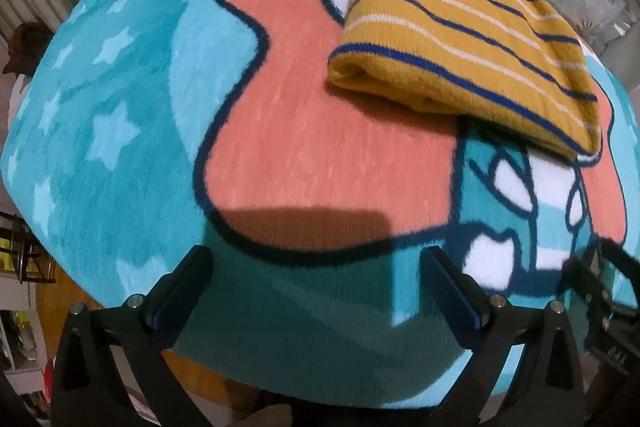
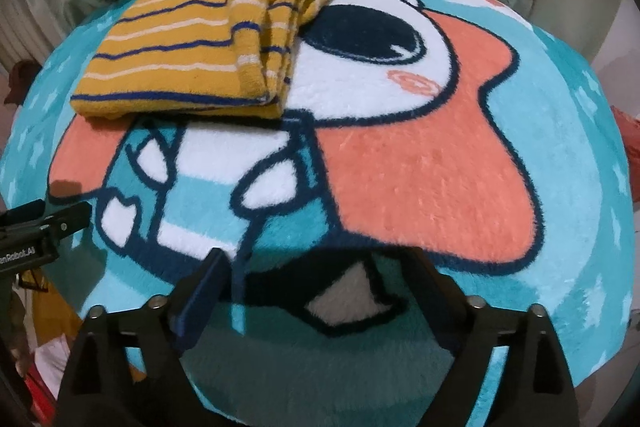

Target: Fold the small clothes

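Your left hand-held gripper [image 1: 316, 279] and right hand-held gripper [image 2: 320, 283] both gape wide and empty — the folded striped garment [image 1: 464, 43] lies apart on the rug [image 1: 120, 131].

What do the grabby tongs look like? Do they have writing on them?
Both are black. The left tongs and right tongs each have two chunky, angular fingers with dark blue pads on the inner faces and small round silver bolts near the base. White lettering shows on the side of the left one where it pokes into the right camera's view; only part of it is readable.
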The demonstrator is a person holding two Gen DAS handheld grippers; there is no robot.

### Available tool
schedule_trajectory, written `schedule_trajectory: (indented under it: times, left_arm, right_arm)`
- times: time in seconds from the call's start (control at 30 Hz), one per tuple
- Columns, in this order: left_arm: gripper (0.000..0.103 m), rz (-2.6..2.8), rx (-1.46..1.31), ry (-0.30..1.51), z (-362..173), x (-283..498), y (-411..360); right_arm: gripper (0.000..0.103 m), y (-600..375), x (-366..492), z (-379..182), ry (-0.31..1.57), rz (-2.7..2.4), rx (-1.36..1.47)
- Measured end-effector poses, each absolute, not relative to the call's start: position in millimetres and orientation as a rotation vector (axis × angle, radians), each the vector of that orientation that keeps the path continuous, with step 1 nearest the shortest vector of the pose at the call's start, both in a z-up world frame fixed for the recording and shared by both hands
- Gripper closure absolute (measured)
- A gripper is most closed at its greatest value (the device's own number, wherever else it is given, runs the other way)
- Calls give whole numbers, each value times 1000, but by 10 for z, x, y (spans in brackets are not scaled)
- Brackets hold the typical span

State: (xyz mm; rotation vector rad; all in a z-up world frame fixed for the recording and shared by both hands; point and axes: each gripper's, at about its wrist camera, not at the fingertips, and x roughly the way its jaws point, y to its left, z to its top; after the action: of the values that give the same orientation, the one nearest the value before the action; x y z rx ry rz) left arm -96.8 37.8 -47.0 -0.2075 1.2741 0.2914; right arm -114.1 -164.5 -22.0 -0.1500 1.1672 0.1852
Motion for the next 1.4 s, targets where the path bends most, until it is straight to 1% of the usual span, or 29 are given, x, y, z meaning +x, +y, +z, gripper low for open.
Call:
schedule_trajectory:
  times: [0.07,0.2,0.37,0.47,0.57,0.83,1.1,1.4]
  left_arm:
    - [0,321,-238,1264,-455,-927,415]
    - [0,364,-278,1245,-424,-886,457]
    - [0,365,-337,1267,-339,-923,437]
    - [0,368,-376,1244,-166,-1108,322]
    - [0,371,-328,1188,44,-1179,173]
    - [0,347,-223,1084,426,-1304,-117]
    - [0,282,-172,995,547,-1384,-200]
    - [0,260,-170,933,674,-1475,-241]
  right_arm:
    - [0,-1635,-1127,-246,1155,190,-128]
    - [0,-1523,-1118,-295,1162,156,-201]
    - [0,-1517,-1018,-299,1223,164,-209]
    - [0,-1552,-1018,-285,1215,164,-188]
    - [1,-1637,-1047,-244,1194,111,-133]
    - [2,-1878,-1238,86,1009,-1,-10]
    - [2,-1858,-1488,386,862,-61,-50]
    - [2,-1806,-1626,476,827,-44,-73]
